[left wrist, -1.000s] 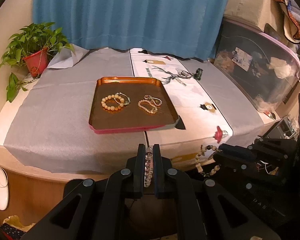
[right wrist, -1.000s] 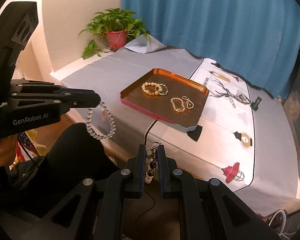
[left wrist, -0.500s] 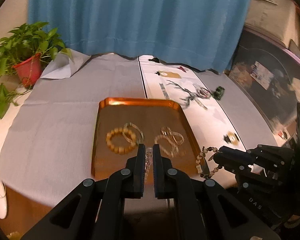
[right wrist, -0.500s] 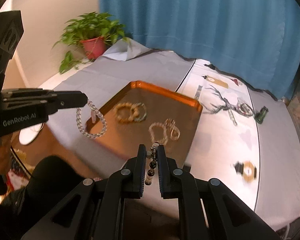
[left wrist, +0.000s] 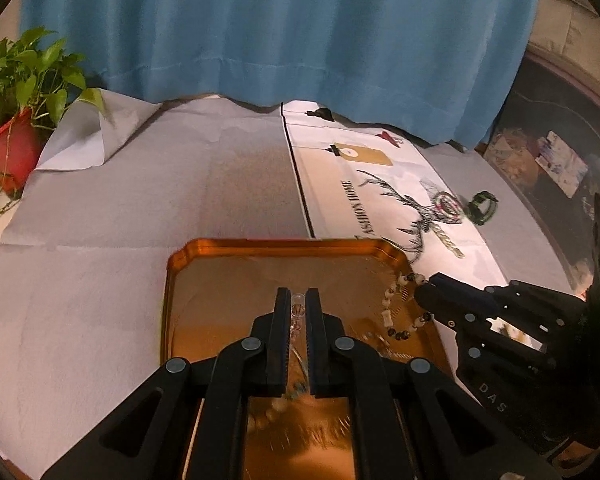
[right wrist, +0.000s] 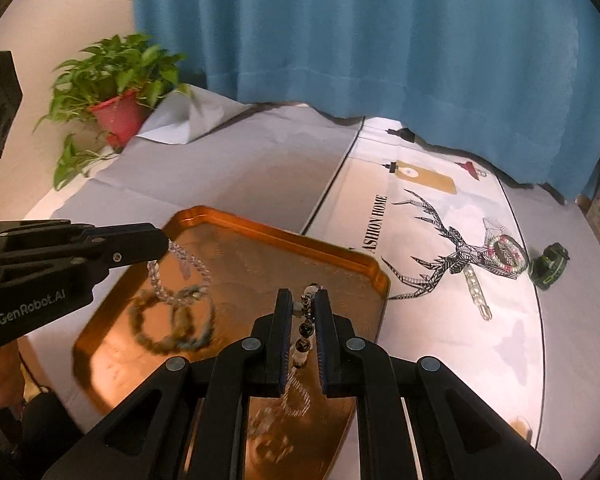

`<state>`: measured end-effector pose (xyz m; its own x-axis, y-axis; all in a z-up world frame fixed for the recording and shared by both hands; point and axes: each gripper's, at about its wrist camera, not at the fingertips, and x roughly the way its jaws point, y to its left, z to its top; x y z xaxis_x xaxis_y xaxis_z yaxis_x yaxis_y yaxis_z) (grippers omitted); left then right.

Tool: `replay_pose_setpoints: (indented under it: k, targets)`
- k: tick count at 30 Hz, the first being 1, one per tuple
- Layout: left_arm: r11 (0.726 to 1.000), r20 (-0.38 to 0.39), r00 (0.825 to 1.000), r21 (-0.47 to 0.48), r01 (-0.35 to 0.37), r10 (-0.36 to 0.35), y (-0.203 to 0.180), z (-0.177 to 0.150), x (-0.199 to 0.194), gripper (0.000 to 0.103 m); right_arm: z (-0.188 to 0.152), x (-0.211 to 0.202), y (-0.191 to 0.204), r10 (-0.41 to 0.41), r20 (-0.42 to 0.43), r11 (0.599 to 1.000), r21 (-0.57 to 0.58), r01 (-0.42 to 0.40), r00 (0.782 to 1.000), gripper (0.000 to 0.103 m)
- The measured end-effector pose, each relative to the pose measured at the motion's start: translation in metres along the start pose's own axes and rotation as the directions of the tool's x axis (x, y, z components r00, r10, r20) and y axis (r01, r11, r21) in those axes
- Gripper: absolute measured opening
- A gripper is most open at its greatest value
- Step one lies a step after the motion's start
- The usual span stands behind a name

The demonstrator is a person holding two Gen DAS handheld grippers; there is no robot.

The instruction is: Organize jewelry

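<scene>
Both grippers hang over the copper tray [right wrist: 284, 240]. Left gripper [left wrist: 299, 304] is pinched on a clear bead bracelet [right wrist: 180, 276]; right gripper [right wrist: 303, 304] is pinched on a dark-and-pale bead bracelet [left wrist: 400, 312].

Risk — dangling loops may snag bracelets already on the tray [right wrist: 172, 328], or land tangled if let go too high.

Nearby: more jewelry on the deer-print cloth [right wrist: 440, 320], a potted plant [right wrist: 116, 92], a curtain behind. Nothing blocks the tray.

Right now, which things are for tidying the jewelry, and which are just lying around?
For the job: orange tray, clear bracelet in the left tool, dark-and-white bracelet in the right tool.
Just lying around: potted plant, blue curtain, green watch.
</scene>
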<state>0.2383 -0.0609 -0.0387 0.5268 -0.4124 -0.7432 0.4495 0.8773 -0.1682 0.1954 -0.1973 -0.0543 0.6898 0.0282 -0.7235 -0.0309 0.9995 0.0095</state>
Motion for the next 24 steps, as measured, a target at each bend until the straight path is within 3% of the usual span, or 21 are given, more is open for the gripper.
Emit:
replay_pose_setpoints:
  k: [2, 3, 4, 5, 6, 8, 11, 16, 20, 24]
  targets:
    - [0.999, 0.011, 0.999, 0.002, -0.037, 0.037, 0.002, 0.002, 0.008, 0.013, 0.000, 0.014, -0.003, -0.069, -0.013, 0.998, 0.000, 0.069, 0.998, 0.018]
    - [0.999, 0.012, 0.999, -0.007, -0.048, 0.048, 0.004, 0.002, 0.010, 0.029, -0.002, 0.019, -0.002, -0.110, -0.033, 0.994, -0.013, 0.110, 0.993, 0.034]
    - [0.998, 0.015, 0.998, -0.023, -0.064, 0.065, 0.008, 0.002, 0.011, 0.045, -0.004, 0.025, -0.002, -0.155, -0.060, 0.988, -0.032, 0.153, 0.986, 0.057]
    - [0.995, 0.022, 0.996, -0.041, -0.089, 0.090, 0.011, 0.001, 0.010, 0.082, -0.007, 0.027, -0.002, -0.167, -0.068, 0.986, -0.037, 0.165, 0.983, 0.064]
    - [0.990, 0.042, 0.991, -0.067, -0.125, 0.128, 0.015, -0.002, 0.006, 0.098, -0.012, 0.027, -0.004, -0.163, -0.070, 0.987, -0.028, 0.161, 0.984, 0.067]
    - [0.982, 0.102, 0.981, -0.106, -0.155, 0.166, 0.019, -0.011, -0.006, 0.098, -0.019, 0.023, -0.007, -0.139, -0.092, 0.990, -0.001, 0.139, 0.986, 0.067]
    - [0.977, 0.051, 0.981, -0.111, -0.182, 0.188, 0.023, -0.027, -0.015, 0.098, -0.036, 0.005, -0.008, -0.101, -0.121, 0.994, 0.024, 0.105, 0.988, 0.067]
    - [0.955, -0.024, 0.963, -0.123, -0.269, 0.268, 0.022, -0.079, -0.050, 0.098, -0.072, -0.059, 0.006, -0.075, -0.109, 0.996, 0.038, 0.079, 0.991, 0.067]
    - [0.952, -0.070, 0.960, -0.130, -0.277, 0.270, 0.012, -0.122, -0.085, 0.098, -0.098, -0.117, 0.019, -0.047, -0.072, 0.998, 0.041, 0.050, 0.996, 0.067]
    - [0.956, -0.067, 0.963, -0.116, -0.269, 0.263, -0.008, -0.151, -0.120, 0.098, -0.115, -0.164, 0.031, -0.032, -0.036, 0.997, 0.064, 0.034, 0.999, 0.067]
